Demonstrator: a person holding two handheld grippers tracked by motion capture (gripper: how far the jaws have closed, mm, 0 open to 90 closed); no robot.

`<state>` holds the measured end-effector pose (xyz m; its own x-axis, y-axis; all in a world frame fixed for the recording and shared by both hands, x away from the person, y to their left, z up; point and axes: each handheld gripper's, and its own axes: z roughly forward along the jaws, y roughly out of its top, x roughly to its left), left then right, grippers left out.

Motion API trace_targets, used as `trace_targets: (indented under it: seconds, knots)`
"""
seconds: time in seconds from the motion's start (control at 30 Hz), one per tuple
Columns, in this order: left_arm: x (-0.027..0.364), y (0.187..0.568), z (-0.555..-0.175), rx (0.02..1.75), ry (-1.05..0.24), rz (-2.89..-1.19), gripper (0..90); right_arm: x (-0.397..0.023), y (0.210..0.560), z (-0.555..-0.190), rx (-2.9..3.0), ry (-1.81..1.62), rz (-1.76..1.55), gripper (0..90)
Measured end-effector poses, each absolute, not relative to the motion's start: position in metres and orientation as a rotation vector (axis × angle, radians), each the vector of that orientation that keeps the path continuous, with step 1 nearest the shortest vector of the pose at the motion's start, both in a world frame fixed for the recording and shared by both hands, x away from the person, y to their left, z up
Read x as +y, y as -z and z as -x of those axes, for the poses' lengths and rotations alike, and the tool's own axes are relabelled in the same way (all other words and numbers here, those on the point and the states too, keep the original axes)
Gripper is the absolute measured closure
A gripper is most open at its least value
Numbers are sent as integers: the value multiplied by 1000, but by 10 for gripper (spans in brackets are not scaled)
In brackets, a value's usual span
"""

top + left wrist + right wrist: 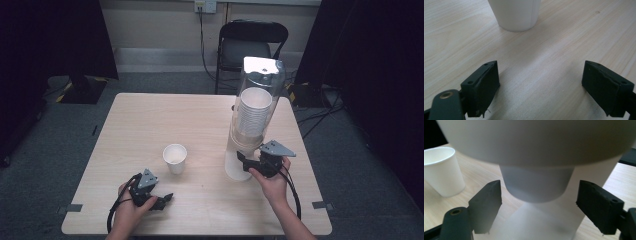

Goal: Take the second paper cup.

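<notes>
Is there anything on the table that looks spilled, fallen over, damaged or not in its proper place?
Nothing stands out. The cup dispenser stands upright on the table with its stack of cups inside, and the single paper cup stands upright beside it. No spill or damage shows on the wood.

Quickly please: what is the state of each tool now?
Left tool: open, holding nothing.
Right tool: open around the dispenser's bottom cup, not gripping it.

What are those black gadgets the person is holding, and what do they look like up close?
Each hand holds a black two-jaw tool. The left gripper and right gripper each carry a grey three-cornered plate on top and trail a black cable. Up close, the jaws are blocky black pads with small screw holes. The forearms are bare.
</notes>
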<state>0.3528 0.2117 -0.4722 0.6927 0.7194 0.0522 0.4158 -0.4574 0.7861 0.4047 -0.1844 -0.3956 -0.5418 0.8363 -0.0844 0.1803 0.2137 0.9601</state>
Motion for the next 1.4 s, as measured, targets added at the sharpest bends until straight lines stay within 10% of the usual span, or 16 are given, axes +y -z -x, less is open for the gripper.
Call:
trace_targets:
  seconds: [1.4]
  knots:
    - [211,472,-353,870,-488,-2104,138,-179,389,-411,1831,-1438,-864,352]
